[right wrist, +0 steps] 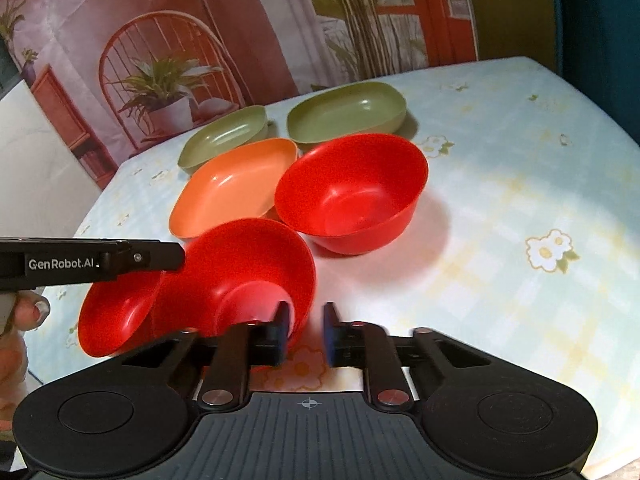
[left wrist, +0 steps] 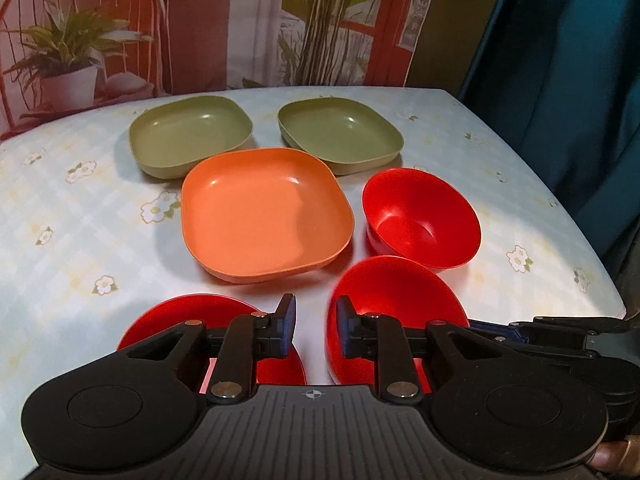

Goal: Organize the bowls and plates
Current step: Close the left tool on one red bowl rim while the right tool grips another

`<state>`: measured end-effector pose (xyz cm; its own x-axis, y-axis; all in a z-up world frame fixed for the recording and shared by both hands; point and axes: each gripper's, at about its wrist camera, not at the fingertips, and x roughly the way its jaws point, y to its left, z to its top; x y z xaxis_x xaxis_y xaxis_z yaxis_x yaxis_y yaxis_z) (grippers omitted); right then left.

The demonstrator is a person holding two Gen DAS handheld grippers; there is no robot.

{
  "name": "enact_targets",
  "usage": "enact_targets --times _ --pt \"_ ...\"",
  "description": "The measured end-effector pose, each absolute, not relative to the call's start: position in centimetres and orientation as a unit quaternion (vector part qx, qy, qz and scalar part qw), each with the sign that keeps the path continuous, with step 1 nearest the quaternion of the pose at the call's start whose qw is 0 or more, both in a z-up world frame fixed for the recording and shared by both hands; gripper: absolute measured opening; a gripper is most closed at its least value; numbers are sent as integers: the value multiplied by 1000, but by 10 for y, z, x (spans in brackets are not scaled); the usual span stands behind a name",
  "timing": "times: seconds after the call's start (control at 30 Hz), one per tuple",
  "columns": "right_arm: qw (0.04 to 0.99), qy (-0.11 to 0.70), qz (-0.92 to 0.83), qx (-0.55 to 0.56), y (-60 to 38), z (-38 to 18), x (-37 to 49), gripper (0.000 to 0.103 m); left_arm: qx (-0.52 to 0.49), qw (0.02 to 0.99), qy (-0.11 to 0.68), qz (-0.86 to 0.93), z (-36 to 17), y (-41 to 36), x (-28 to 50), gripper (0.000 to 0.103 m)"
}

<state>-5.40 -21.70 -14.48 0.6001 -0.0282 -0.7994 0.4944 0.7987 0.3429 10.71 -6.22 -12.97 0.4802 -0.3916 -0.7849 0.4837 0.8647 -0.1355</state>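
Observation:
Three red bowls stand on the table: a far one point(left wrist: 420, 220) point(right wrist: 352, 192), a near middle one point(left wrist: 396, 300) point(right wrist: 240, 276) and a near left one point(left wrist: 192, 320) point(right wrist: 116, 312). An orange square plate point(left wrist: 264, 212) point(right wrist: 236, 184) lies in the middle. Two green square plates point(left wrist: 192, 136) point(left wrist: 340, 132) lie behind it, also in the right wrist view point(right wrist: 224, 134) point(right wrist: 348, 110). My left gripper point(left wrist: 316, 324) is open and empty, between the two near bowls. My right gripper point(right wrist: 306, 332) is open and empty, its left finger at the middle bowl's rim.
The table has a pale floral cloth point(left wrist: 80, 220) with its right edge point(left wrist: 580, 216) near a dark teal curtain point(left wrist: 568, 80). A printed backdrop with a chair and plants point(left wrist: 80, 40) hangs behind. The left gripper's body point(right wrist: 80, 262) crosses the right wrist view.

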Motion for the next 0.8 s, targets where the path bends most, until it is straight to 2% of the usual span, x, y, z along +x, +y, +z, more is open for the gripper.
enact_targets --times 0.17,0.23,0.63,0.7,0.8 --pt "845 421 -159 291 -223 -150 -54 7 55 851 451 -265 -134 -67 105 23" --pt "844 421 -160 291 -224 -151 -54 6 59 848 454 -268 -133 -69 102 19" --pt "841 418 -160 303 -226 -153 -55 6 56 844 464 -263 -129 -60 87 18" --pt "840 418 -161 307 -227 -153 -55 6 52 843 464 -267 -129 -61 86 11" --pt "840 417 -162 308 -228 -153 -55 6 53 843 463 -270 -130 -63 83 10"
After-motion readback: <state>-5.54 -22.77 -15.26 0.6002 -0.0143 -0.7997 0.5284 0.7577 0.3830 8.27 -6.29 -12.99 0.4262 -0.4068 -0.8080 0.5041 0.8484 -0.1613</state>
